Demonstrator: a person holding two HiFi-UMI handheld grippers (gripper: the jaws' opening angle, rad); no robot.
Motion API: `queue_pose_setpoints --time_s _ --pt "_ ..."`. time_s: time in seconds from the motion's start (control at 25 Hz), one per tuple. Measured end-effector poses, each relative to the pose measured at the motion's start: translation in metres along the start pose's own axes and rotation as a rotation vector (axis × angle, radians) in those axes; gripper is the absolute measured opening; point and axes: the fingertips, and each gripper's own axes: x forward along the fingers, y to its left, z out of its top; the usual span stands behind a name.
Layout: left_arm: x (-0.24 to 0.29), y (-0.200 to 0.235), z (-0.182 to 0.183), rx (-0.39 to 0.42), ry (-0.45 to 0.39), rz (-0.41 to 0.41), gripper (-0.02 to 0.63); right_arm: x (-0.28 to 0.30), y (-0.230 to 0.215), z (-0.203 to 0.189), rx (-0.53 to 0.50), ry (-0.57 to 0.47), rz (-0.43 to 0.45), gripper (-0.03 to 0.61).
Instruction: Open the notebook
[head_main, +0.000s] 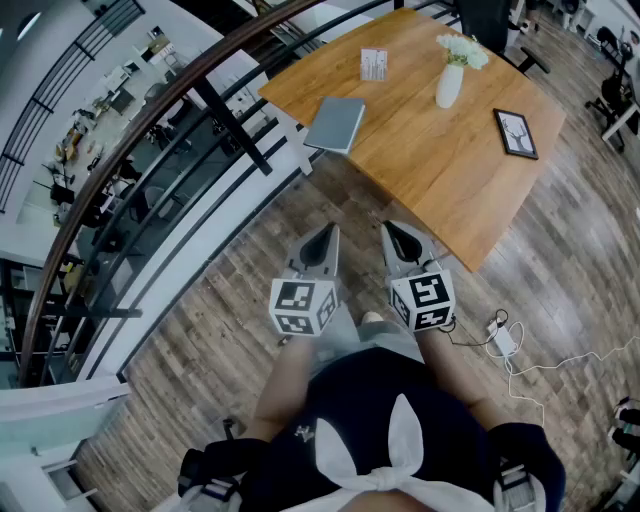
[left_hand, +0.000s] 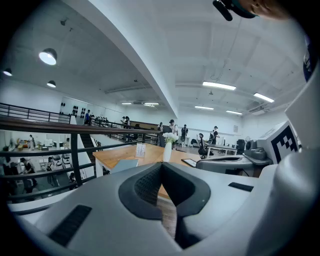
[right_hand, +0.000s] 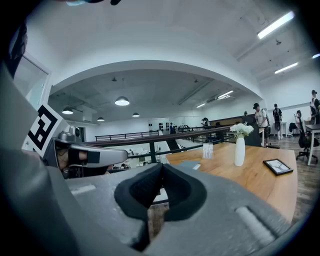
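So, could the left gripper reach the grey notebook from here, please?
Probably not yet: the left gripper hangs short of the wooden table bearing the grey notebook, though nothing blocks it.

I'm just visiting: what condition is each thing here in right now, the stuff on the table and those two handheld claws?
Notebook: closed, lying flat near the table edge.
Vase: upright, holding white flowers.
Picture frame: lying flat, face up.
Card stand: standing upright.
Left gripper: jaws shut, empty.
Right gripper: jaws shut, empty.
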Motion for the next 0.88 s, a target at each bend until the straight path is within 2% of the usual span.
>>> queue_pose_setpoints --time_s 0.44,0.88 --pt "0.053 0.039 0.006 0.003 0.016 -0.029 0.017 0.055 -0.03 0.007 0.015 0.001 -0.036 -0.003" --pt "0.118 0.115 0.023 -0.003 0.048 -0.074 0.017 0.149 -0.047 0.017 0.027 0.031 -0.081 -0.003"
